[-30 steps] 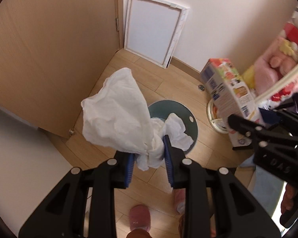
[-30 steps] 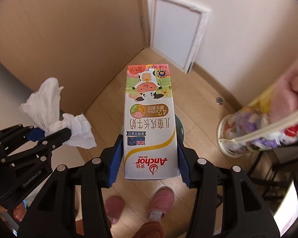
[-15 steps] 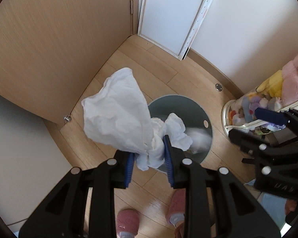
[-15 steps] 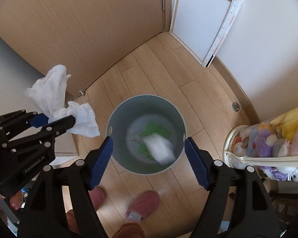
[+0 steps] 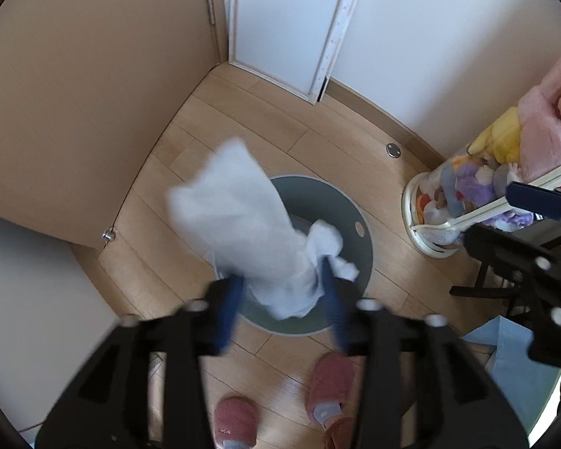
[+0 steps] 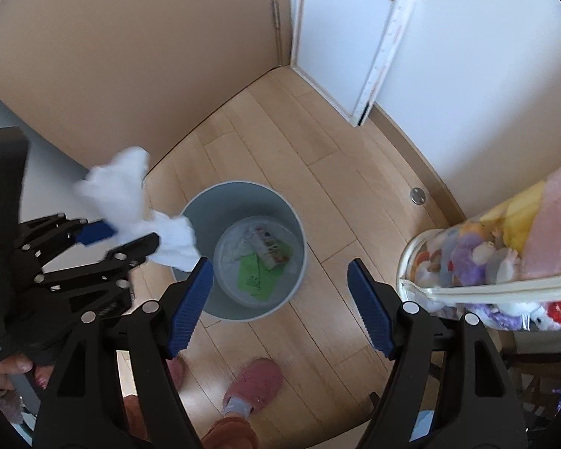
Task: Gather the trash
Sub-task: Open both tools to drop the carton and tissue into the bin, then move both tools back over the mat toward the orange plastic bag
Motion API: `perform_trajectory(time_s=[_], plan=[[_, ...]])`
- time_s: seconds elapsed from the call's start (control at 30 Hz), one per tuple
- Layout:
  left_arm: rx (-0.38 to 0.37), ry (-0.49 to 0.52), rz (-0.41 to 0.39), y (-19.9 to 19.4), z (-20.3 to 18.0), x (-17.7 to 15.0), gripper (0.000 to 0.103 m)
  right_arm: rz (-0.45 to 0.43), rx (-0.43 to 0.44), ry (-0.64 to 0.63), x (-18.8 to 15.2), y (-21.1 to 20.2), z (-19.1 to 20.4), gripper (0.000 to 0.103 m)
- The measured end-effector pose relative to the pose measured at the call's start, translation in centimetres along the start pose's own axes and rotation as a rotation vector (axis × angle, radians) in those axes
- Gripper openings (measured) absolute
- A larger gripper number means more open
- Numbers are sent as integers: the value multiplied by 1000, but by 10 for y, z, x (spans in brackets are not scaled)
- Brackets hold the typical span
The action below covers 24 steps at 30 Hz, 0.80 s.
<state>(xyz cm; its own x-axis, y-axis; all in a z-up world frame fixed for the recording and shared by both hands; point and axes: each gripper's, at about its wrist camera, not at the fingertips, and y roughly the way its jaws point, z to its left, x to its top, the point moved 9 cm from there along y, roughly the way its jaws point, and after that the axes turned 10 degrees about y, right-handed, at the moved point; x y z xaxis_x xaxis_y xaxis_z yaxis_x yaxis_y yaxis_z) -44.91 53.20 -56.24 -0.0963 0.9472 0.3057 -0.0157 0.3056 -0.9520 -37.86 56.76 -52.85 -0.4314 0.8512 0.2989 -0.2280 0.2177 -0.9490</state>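
The left tool (image 5: pixel 282 308) has its blue fingers (image 5: pixel 226 318) spread apart, blurred with motion, and the white crumpled tissue (image 5: pixel 254 232) sits between them over the near rim of the gray trash bin (image 5: pixel 359 247); whether the fingers touch it cannot be told. In the right wrist view the same tissue (image 6: pixel 138 209) hangs at the left tool (image 6: pixel 121 241), just to the left of the bin's rim (image 6: pixel 299 232).

The right tool (image 6: pixel 280 303) is spread wide with nothing between its blue pads (image 6: pixel 190 307), hovering above the near side of the bin. Inside the bin lie a milk carton (image 6: pixel 267 245), a green packet (image 6: pixel 256 275) and some pale paper.

The bin stands on a light wooden floor (image 6: pixel 280 149). Near the viewer, two pink slippers (image 5: pixel 331 387) stand on the floor just short of the bin. To the right is a clear zip bag of plush toys (image 6: pixel 493 258). At the far side a white canvas frame (image 6: pixel 348 41) leans against the white wall, beside a tan wooden door (image 6: pixel 131 56). A small round doorstop (image 6: pixel 417 196) sits on the floor near the baseboard.
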Motion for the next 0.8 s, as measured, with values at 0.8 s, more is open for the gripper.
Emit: perform_trajectory(time_s=[0.8], plan=[[-34,312,-77,-79,-50,10,79,-133,-84,332,-49,-80,-38,71]])
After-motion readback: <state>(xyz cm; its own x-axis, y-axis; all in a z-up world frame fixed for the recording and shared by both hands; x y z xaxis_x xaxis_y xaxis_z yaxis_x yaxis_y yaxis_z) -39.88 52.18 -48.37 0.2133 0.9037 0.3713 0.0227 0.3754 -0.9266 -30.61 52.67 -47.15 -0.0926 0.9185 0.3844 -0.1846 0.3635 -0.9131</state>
